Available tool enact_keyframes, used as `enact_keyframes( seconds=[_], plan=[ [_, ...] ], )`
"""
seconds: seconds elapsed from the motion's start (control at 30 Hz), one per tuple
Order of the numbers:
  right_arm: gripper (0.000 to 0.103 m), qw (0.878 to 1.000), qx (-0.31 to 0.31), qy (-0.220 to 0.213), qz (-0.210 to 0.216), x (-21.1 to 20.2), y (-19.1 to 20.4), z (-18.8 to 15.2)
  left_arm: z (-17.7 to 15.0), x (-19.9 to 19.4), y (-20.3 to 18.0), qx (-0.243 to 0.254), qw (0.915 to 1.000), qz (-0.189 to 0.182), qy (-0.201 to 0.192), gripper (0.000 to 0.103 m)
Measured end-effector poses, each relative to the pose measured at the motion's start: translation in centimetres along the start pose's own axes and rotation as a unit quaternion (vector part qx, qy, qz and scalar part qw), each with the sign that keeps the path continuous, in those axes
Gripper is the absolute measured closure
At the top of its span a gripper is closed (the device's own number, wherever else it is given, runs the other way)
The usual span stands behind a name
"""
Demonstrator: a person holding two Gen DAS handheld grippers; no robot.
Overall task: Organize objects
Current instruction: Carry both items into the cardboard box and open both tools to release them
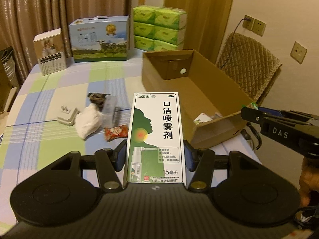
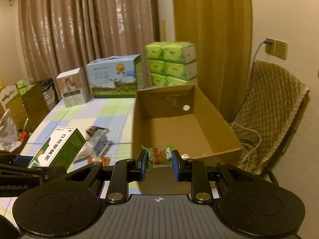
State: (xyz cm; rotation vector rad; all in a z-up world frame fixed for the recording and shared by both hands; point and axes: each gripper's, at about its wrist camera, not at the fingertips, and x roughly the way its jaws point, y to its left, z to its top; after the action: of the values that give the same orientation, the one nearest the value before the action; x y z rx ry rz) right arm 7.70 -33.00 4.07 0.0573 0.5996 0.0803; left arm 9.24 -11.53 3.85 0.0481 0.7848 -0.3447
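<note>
Two grippers working above the checked surface (image 1: 59,83). Sitting open at the right: a cardboard box (image 1: 199,91), a few small items lying inside. Left gripper (image 1: 155,155), jaws clamped on an upright white-and-green spray carton (image 1: 157,131). Right gripper (image 2: 158,165), jaws squeezed together on a green-wrapped candy (image 2: 157,155) just before the box's near wall. Lying loose left of the carton: white cloth (image 1: 87,121), red packet (image 1: 116,132).

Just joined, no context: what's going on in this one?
A person is tidying a table with two handheld grippers. The left gripper is shut on a white and green spray box; the right gripper is shut on a green-wrapped candy. Both are held near the open cardboard box. A red candy, a white pouch and other small items remain on the tablecloth.
</note>
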Motion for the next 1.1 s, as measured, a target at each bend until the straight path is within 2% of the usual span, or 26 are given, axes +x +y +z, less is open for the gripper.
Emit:
enact_keyframes(
  seconds=[0.5,1.1],
  plan=[
    [0.08,0.999,0.0,-0.006,-0.032,2.6,-5.8,2.6,4.9,5.5,-4.9,0.016,0.9993,-0.034,0.002,0.052],
    [0.08,1.0,0.005,0.018,-0.016,9.5,-9.0,6.1,9.1,12.4,-6.3,-0.002,0.999,-0.041,0.017,0.052]
  ],
)
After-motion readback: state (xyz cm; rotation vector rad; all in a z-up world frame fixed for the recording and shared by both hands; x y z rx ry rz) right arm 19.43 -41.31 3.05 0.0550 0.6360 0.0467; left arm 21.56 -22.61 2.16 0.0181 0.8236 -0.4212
